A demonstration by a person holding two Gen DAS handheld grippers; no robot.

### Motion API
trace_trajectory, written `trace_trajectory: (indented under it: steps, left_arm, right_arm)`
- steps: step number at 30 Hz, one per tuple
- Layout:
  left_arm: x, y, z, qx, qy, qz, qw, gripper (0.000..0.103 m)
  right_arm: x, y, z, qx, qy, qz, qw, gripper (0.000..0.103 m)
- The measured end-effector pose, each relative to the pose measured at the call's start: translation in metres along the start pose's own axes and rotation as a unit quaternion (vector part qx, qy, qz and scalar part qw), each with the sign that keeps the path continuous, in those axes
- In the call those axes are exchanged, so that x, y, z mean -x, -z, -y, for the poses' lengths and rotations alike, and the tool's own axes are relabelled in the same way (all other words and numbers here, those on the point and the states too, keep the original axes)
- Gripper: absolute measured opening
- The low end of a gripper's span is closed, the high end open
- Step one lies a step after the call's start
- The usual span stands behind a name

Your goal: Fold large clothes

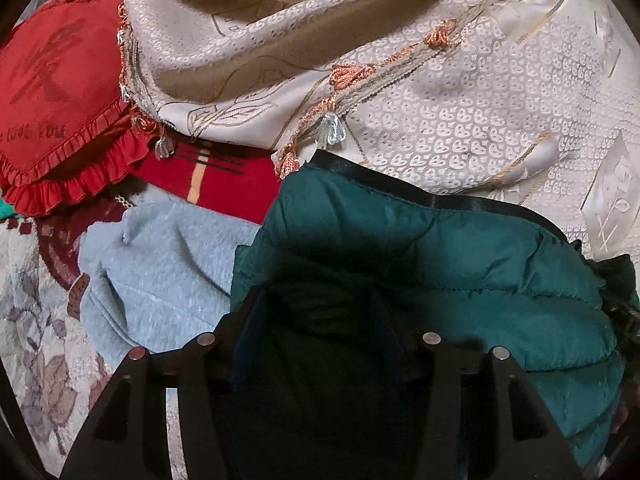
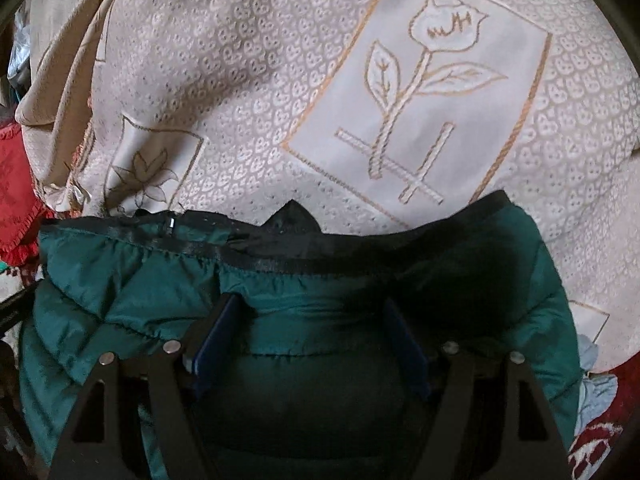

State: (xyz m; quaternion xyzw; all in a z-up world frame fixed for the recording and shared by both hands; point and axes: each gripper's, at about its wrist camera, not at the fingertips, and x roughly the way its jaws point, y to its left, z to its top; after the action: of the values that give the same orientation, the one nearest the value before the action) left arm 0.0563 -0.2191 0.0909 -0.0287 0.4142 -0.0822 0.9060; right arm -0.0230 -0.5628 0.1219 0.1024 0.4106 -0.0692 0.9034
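Here, a cream patterned cloth [image 2: 248, 92], woven with small hearts and embroidered flower panels, spreads across the far half of both my wrist views, its fringe of orange tassels [image 1: 344, 76] and clear beads hanging along one edge. Against its near side lies the green quilted jacket [image 1: 460, 264], puffy and bunched, a black band [image 2: 360, 256] running along its far edge and touching the cloth. On the left of the left view, a pale blue fleece garment [image 1: 160, 276] lies just beside the jacket, over a floral rug [image 1: 36, 320]; a red heart-shaped cushion [image 1: 56, 92] with a ruffled rim sits beyond it, next to a red striped fabric [image 1: 224, 180]. My right tool [image 2: 310, 320] stands open directly above the jacket, blue pads [image 2: 212, 340] apart with green fabric between them, not visibly pinched. My left tool [image 1: 320, 312] is also open over the jacket's shadowed near part, its fingers spread, nothing clamped.
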Motion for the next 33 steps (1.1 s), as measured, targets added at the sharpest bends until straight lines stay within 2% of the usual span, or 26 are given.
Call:
trace_trajectory:
  steps: [5,8,12,15,18,23,29,33]
  left_arm:
    - [0.001,0.001,0.0,-0.001,0.0,-0.001,1.0,0.037]
    - [0.001,0.001,0.001,-0.004,-0.003,0.0,1.0,0.037]
    - [0.0,-0.001,0.001,-0.008,-0.003,-0.001,1.0,0.038]
    - [-0.001,-0.002,0.002,-0.012,-0.007,0.0,0.9999,0.039]
    - [-0.001,-0.002,0.003,-0.016,-0.013,0.001,0.9998,0.039]
    - [-0.001,-0.002,0.003,-0.017,-0.01,0.002,0.9998,0.039]
    - [-0.001,-0.001,0.003,-0.015,-0.01,0.007,0.9998,0.039]
    - [0.0,0.0,0.005,-0.018,-0.013,0.013,0.9997,0.04]
  right_arm:
    - [0.052,0.003,0.02,-0.043,-0.028,0.031,0.998,0.078]
    - [0.066,0.007,0.03,-0.037,-0.016,0.034,0.999,0.079]
    - [0.056,0.01,0.046,-0.031,0.031,0.023,0.999,0.078]
    - [0.036,0.018,0.056,-0.043,0.032,0.008,0.999,0.079]
    - [0.027,0.017,0.052,-0.028,0.046,0.008,0.998,0.08]
    - [0.049,0.013,0.052,-0.035,0.039,0.017,0.998,0.08]
    - [0.094,0.033,0.054,-0.037,0.027,0.044,0.998,0.08]
    - [0.079,0.051,0.067,-0.054,0.032,0.019,0.998,0.08]
